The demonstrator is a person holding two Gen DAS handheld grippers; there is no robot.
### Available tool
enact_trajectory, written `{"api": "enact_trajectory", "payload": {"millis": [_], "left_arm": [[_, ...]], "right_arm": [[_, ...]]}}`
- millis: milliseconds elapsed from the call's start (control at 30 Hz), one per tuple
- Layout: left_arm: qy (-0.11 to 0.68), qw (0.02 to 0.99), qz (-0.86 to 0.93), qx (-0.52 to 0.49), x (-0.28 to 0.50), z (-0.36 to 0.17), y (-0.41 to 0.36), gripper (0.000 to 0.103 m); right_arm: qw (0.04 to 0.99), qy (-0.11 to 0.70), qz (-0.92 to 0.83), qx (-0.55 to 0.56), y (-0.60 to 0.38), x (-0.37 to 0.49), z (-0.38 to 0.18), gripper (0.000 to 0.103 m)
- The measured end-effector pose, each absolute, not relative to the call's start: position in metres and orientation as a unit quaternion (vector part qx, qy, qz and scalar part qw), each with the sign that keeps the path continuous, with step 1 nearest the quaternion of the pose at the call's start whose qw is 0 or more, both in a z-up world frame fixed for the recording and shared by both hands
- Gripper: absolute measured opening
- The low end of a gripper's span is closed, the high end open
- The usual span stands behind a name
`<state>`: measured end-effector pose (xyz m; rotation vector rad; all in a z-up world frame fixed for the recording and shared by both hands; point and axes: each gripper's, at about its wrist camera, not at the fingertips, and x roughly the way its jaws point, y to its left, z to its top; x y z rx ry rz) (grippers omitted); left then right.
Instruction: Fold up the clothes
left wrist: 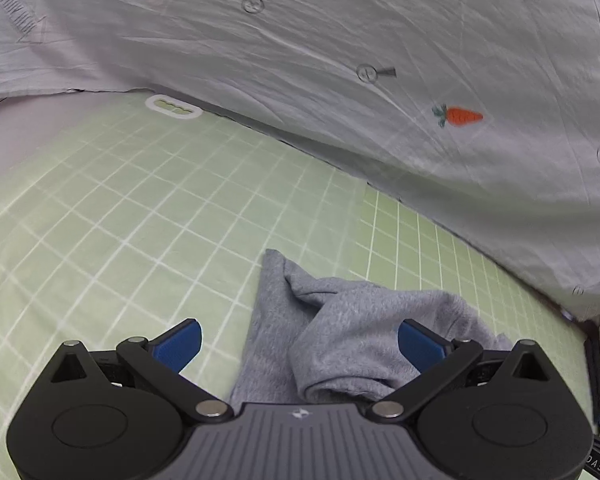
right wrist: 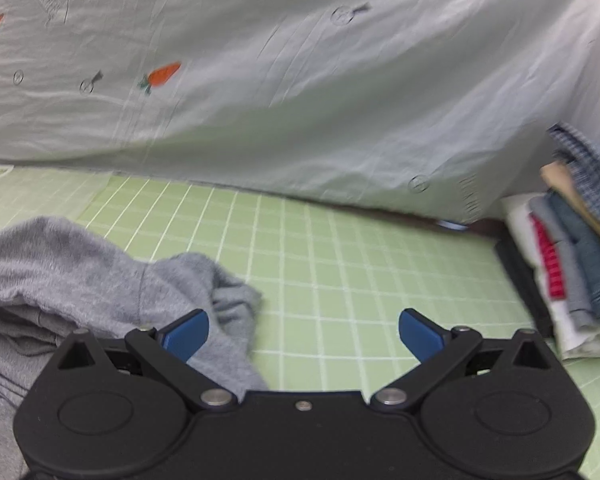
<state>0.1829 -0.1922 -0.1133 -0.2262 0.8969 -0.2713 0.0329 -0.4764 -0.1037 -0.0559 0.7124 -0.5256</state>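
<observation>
A crumpled grey garment [left wrist: 340, 328] lies on a green checked sheet [left wrist: 120, 208]. In the left wrist view my left gripper [left wrist: 300, 344] is open just above it, and a rolled fold of the grey cloth sits between the blue fingertips. In the right wrist view the same grey garment [right wrist: 80, 280] is bunched at the lower left. My right gripper [right wrist: 304, 334] is open over bare sheet [right wrist: 360, 280], its left blue fingertip [right wrist: 186, 334] over the garment's edge, nothing held.
A pale grey quilt with carrot prints [left wrist: 380, 60] rises behind the sheet [right wrist: 300, 100]. A stack of folded clothes [right wrist: 572, 264] stands at the right edge. A white label [left wrist: 174, 106] is sewn on the sheet's far side.
</observation>
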Motion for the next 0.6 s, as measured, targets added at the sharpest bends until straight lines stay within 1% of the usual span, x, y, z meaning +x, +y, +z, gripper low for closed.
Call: {"api": "enact_trajectory", "payload": {"millis": [200, 300, 367, 467, 600], "left_arm": [[0.473, 0.871, -0.134, -0.02, 0.176, -0.144, -0.21, 0.103], [0.494, 0.859, -0.131, -0.03, 0.17, -0.159, -0.2, 0.103], [0.501, 0.854, -0.127, -0.053, 0.168, -0.163, -0.191, 0.103], [0.501, 0.853, -0.127, -0.077, 0.166, -0.162, -0.184, 0.103], [0.493, 0.857, -0.13, -0.079, 0.164, -0.154, -0.185, 0.103]], "right_arm": [[0.894, 0.394, -0.211, -0.021, -0.47, 0.044, -0.13, 0.102], [0.888, 0.418, -0.189, -0.019, -0.466, 0.049, -0.143, 0.102], [0.883, 0.432, -0.182, -0.015, -0.466, 0.047, -0.151, 0.102], [0.882, 0.434, -0.182, -0.004, -0.468, 0.045, -0.153, 0.102], [0.887, 0.422, -0.186, -0.007, -0.467, 0.044, -0.146, 0.102]]}}
